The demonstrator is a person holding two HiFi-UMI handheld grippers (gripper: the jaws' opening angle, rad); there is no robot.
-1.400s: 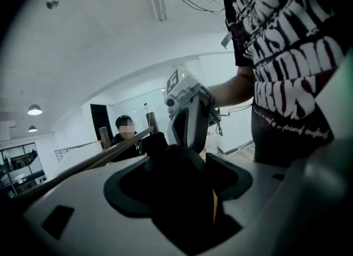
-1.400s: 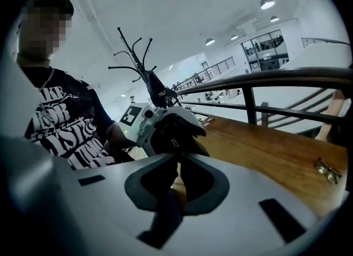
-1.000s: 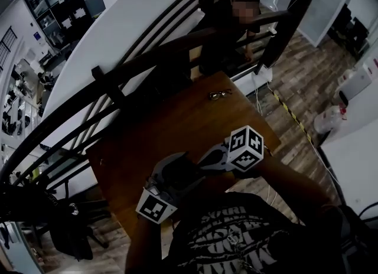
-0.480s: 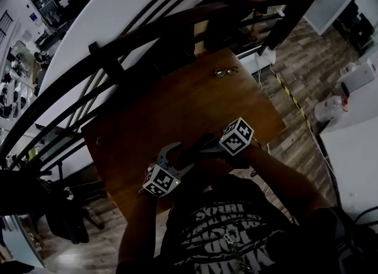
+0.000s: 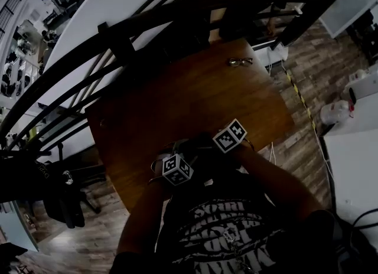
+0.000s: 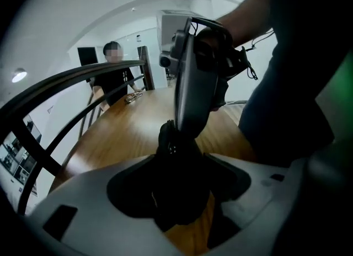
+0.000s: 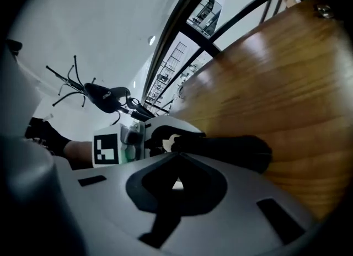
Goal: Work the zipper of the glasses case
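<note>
Holding the glasses case (image 7: pixel 237 151) low at the near edge of the table (image 5: pixel 177 101), close to the person's body, the left gripper (image 6: pixel 177 164) has its jaws spread wide around the dark case. They have just been closing a little further on it, and the case fills the gap between them, so it reads as a firm clamp on one end. The right gripper (image 7: pixel 176 160) comes in from the other side with its jaws pressed together. Their tips sit right at the case's upper edge, where the zipper would run. Whether a zipper pull is pinched between them cannot be made out, since the case and the jaw pads are all equally dark. It is also unclear whether the case rests on the wood or hangs just above it. A pair of glasses (image 5: pixel 240 61) lies well apart from the grippers, near the far edge of the table. As for progress, the case looks whole and closed in both gripper views, with no gap along its seam that can be seen. The bracing grip seems to be in place and the second gripper is at the seam. The actual run of the zipper along the case appears to be entirely ahead, and it probably depends first on a sure pinch of the pull.
</note>
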